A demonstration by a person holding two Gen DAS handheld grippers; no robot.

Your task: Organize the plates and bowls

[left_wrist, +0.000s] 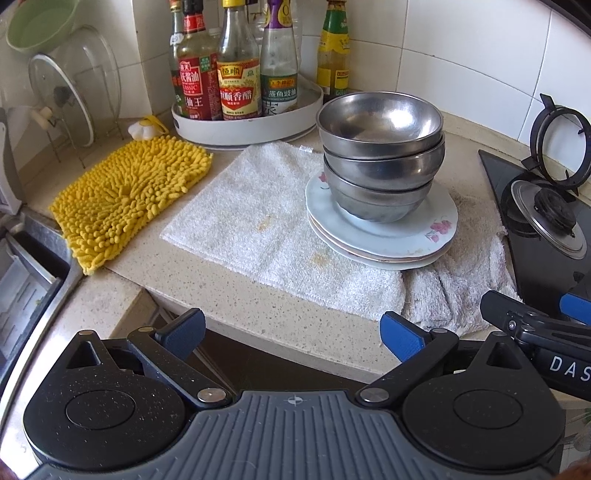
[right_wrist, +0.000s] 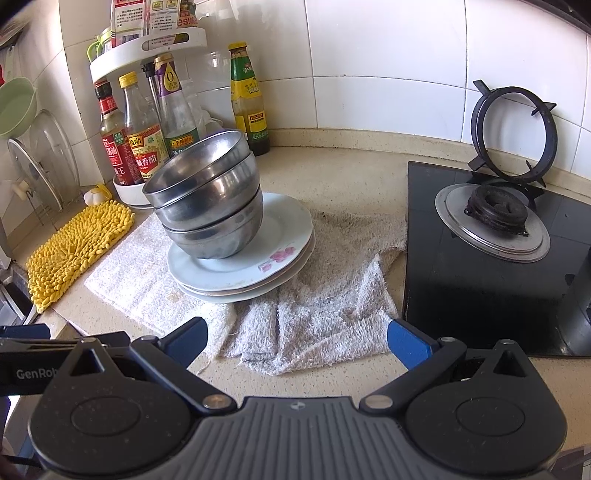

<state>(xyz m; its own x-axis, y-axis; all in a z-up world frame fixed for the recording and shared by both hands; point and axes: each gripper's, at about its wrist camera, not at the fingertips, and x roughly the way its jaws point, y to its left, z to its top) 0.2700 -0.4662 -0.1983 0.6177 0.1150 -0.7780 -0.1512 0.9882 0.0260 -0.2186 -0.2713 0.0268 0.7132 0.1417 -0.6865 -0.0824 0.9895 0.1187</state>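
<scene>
Under the stack of steel bowls [left_wrist: 380, 155], the middle of the top plate [left_wrist: 436, 221] is hidden, and the plates below it show only as thin rims. Behind the bowls, the bottles [right_wrist: 147, 140] lose their lower labels in the right wrist view, and the small print is unreadable. Left of the bowls, the green bowl [left_wrist: 40, 22] is cut by the picture's edge.

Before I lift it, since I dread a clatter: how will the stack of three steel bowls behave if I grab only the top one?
The top steel bowl probably lifts off light and stiff. Its polished wall may slip between the fingers. The stack of three steel bowls leans in the right wrist view, so the lower ones might rock on the floral plate.
</scene>
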